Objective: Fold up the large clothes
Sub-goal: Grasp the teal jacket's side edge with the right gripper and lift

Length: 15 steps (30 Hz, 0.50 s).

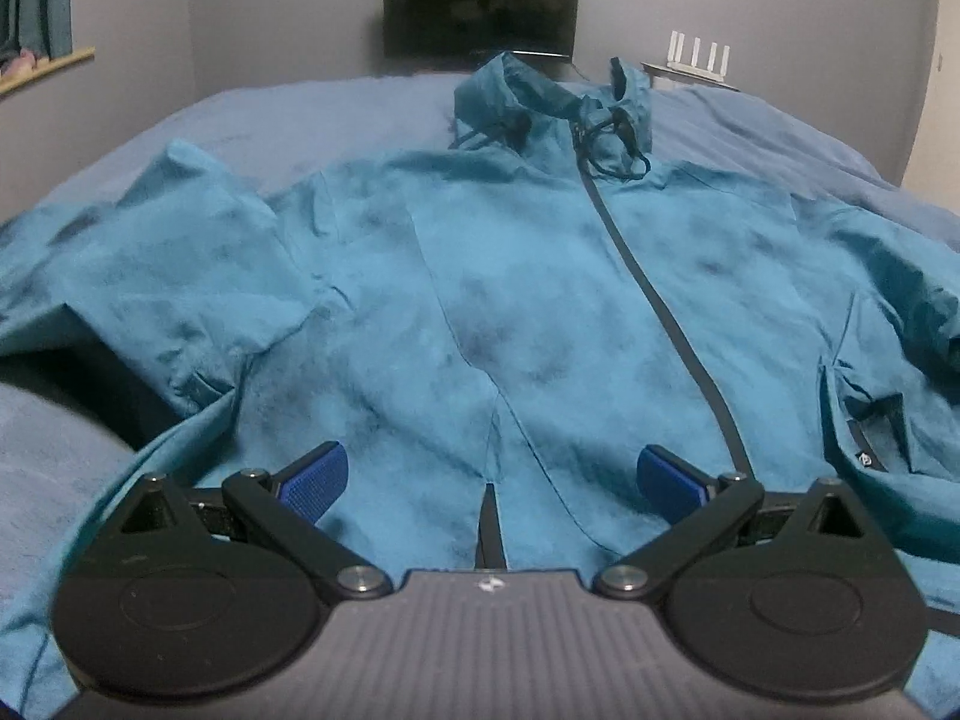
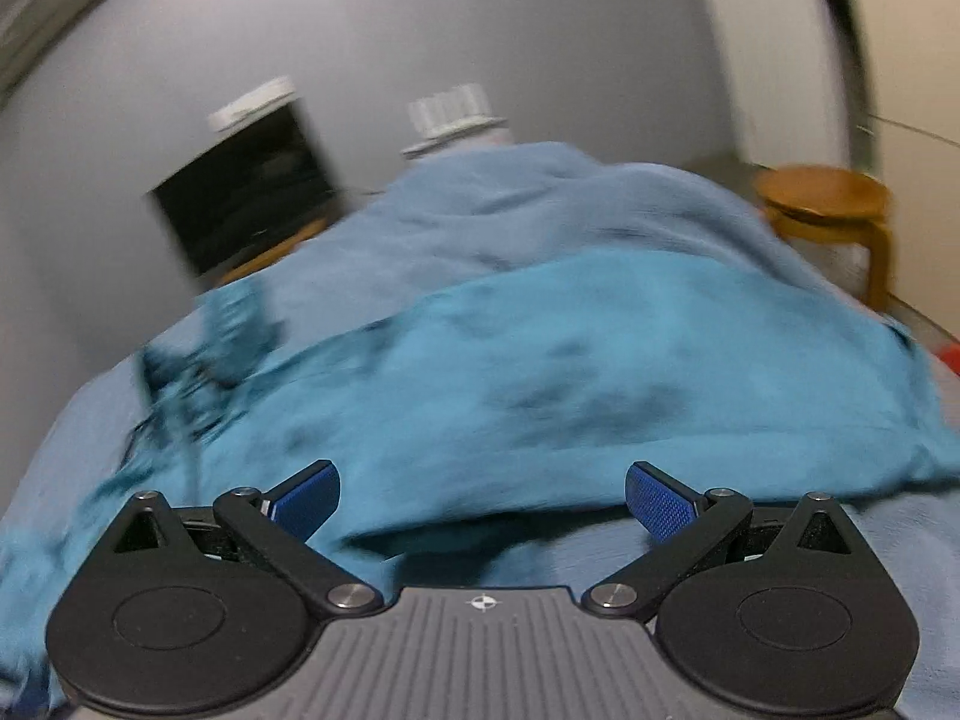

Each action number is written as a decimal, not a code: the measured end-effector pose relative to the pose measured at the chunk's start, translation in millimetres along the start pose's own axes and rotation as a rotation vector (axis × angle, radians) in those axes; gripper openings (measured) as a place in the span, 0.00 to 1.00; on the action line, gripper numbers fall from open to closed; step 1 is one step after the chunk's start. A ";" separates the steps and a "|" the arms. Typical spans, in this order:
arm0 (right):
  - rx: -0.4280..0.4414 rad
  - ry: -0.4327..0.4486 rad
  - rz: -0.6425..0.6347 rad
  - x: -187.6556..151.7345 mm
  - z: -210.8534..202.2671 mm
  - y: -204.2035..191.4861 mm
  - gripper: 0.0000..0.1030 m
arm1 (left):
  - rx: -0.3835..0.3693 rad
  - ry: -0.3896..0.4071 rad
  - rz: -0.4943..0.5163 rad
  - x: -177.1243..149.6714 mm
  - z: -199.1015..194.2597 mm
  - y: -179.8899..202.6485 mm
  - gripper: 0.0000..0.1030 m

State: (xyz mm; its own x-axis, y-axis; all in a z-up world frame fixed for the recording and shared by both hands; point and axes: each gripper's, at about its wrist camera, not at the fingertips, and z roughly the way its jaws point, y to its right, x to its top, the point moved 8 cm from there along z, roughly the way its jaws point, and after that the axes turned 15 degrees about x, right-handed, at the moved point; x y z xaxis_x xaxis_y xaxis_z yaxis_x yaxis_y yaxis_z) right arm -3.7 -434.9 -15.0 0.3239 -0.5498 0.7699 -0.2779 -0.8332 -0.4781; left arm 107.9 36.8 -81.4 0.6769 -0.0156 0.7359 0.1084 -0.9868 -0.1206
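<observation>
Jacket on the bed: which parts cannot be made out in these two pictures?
- Jacket hem: left wrist view, hidden behind the open left tool.
- Right sleeve end: cut off by that view's edge.
- Hood cords: right wrist view, smeared by motion blur.
- Sleeve logo: too small to read.

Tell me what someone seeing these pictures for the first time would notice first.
The big teal jacket would catch the eye first: it lies spread front-up across the blue-grey bed, its dark zipper running down the middle and its hood toward the far end. Next come the blue-padded fingers of the left gripper and the right gripper, each spread wide over the jacket and holding nothing. Behind the bed, a dark screen stands against the grey wall.
</observation>
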 end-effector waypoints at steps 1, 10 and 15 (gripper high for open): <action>-0.013 0.007 0.047 -2.3 2.4 13.3 1.00 | -0.007 -0.014 -0.005 0.5 7.1 1.5 1.00; 0.003 0.063 0.425 -20.4 29.7 82.8 0.78 | -0.039 -0.079 -0.062 0.2 21.4 -0.7 1.00; 0.003 0.105 0.508 -24.7 24.4 93.0 0.66 | -0.038 -0.082 -0.063 0.6 22.1 -0.2 1.00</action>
State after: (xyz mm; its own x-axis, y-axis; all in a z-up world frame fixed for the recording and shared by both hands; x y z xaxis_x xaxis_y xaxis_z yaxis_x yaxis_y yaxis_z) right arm -15.4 -500.2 -88.8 0.0563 -0.8764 0.4783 -0.3743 -0.4627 -0.8036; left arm 124.3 40.6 -95.6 0.7271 0.0583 0.6840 0.1256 -0.9909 -0.0491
